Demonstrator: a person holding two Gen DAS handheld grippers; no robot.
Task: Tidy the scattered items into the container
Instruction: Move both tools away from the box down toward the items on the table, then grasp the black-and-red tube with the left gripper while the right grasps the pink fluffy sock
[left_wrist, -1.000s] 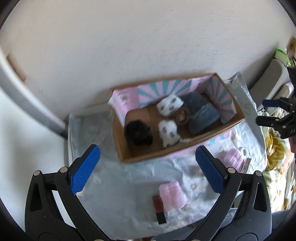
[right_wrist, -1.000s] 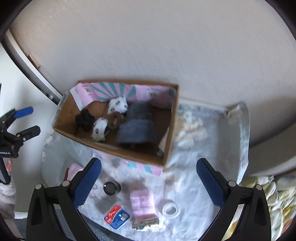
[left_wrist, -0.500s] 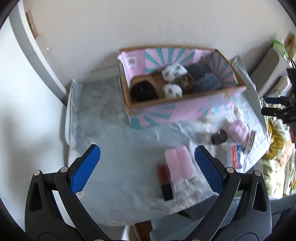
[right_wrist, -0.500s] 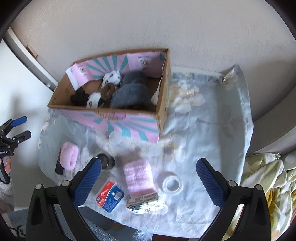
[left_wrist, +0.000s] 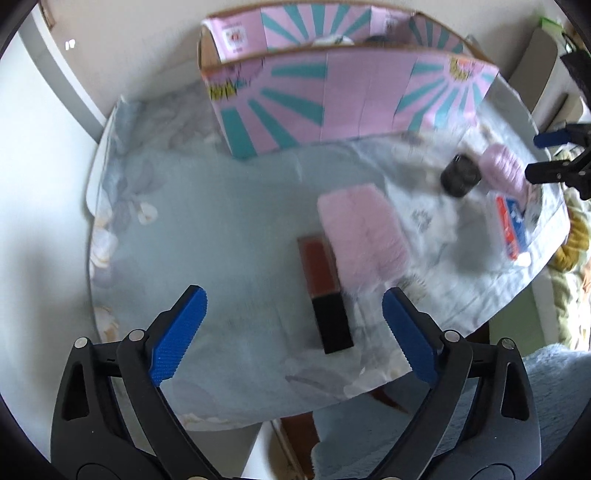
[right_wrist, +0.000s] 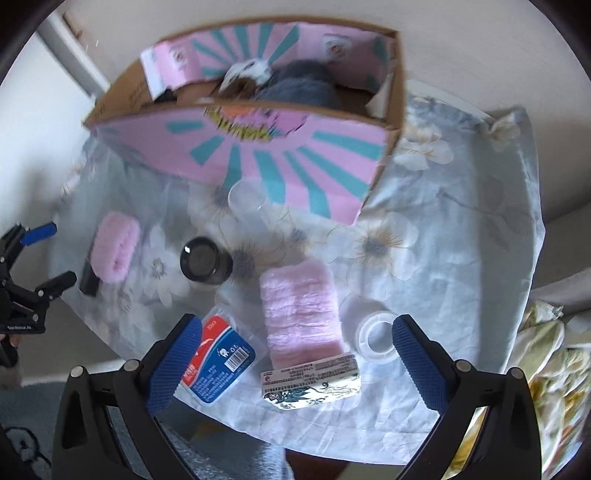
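A pink and teal cardboard box (left_wrist: 343, 99) (right_wrist: 266, 147) stands at the back of the cloth-covered table and holds socks. My left gripper (left_wrist: 291, 336) is open above a red and black case (left_wrist: 325, 291) beside a pink fluffy roll (left_wrist: 362, 236). My right gripper (right_wrist: 295, 354) is open over a pink sock pack (right_wrist: 301, 310), between a red and blue packet (right_wrist: 218, 363) and a tape roll (right_wrist: 376, 336). A black jar (right_wrist: 203, 260) stands farther in. The pink fluffy roll also shows in the right wrist view (right_wrist: 116, 247).
A clear lid (right_wrist: 245, 197) lies by the box front. The floral cloth (right_wrist: 461, 236) hangs over the table edges. Bedding (right_wrist: 546, 354) lies to the right. A wall runs behind the box.
Both grippers have come down and closer to the table; the box now shows from the front and the loose items look larger. Both stay open.
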